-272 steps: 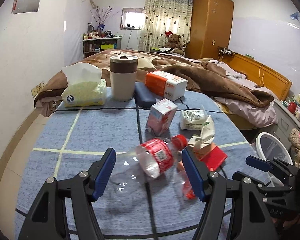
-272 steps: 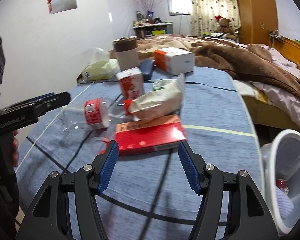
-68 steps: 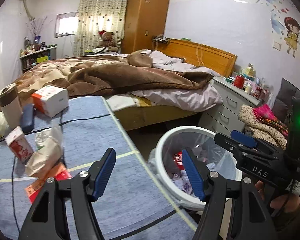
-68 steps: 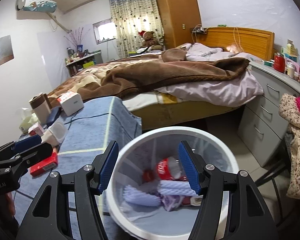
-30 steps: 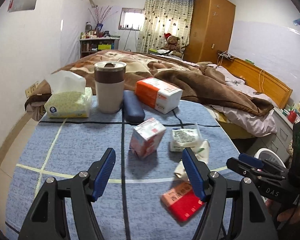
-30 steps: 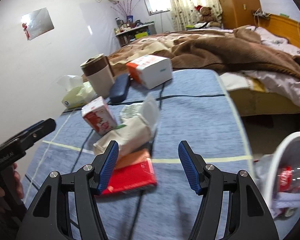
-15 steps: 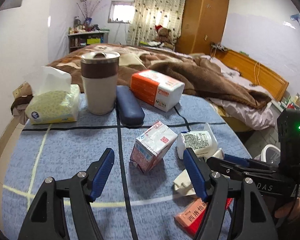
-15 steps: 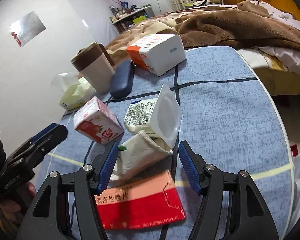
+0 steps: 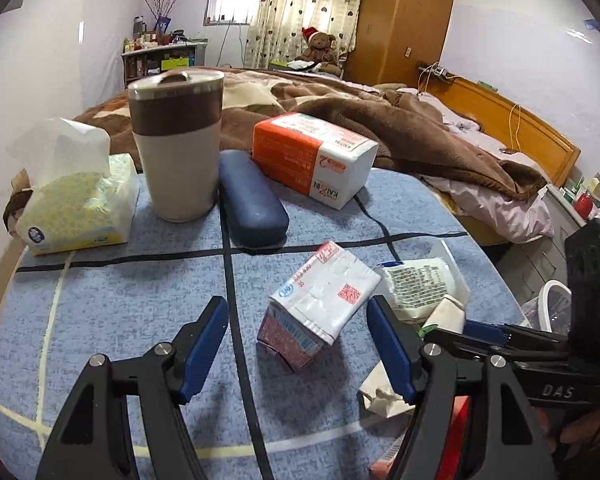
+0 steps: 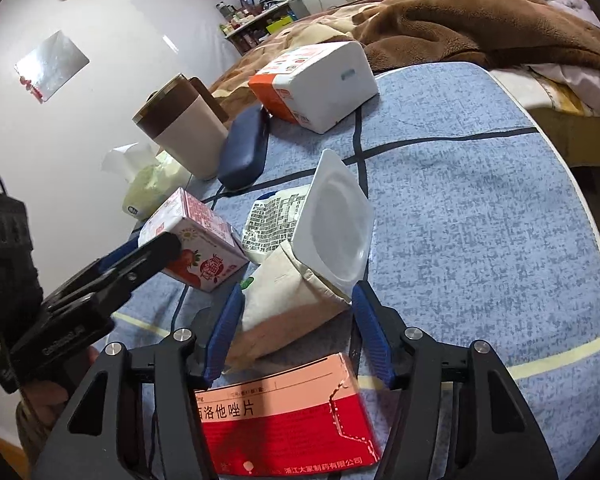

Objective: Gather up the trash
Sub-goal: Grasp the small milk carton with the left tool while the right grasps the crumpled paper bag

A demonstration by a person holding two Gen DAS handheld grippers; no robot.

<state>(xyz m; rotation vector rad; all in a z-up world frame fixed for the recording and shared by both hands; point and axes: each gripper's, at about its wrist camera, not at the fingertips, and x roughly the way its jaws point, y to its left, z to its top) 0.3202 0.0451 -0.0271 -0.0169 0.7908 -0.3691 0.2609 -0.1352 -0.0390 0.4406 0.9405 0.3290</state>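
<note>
A strawberry milk carton (image 9: 318,300) lies on its side on the blue tablecloth, between the open fingers of my left gripper (image 9: 300,346); it also shows in the right wrist view (image 10: 198,240). My right gripper (image 10: 298,332) is open around a crumpled beige paper carton (image 10: 288,308). A white plastic yogurt cup (image 10: 332,220) lies on its side just beyond it. A red and pink medicine box (image 10: 284,428) lies under the right gripper. The white trash bin (image 9: 556,304) shows at the right edge in the left wrist view.
At the table's far side stand a tissue pack (image 9: 76,200), a brown and beige tumbler (image 9: 178,148), a blue glasses case (image 9: 252,200) and an orange and white tissue box (image 9: 312,160). A bed with a brown blanket (image 9: 400,128) lies behind.
Both grippers have moved forward and lower over the table. The milk carton now sits between the left fingers and the beige carton between the right fingers. Earlier, the plastic bottle went into the bin.
</note>
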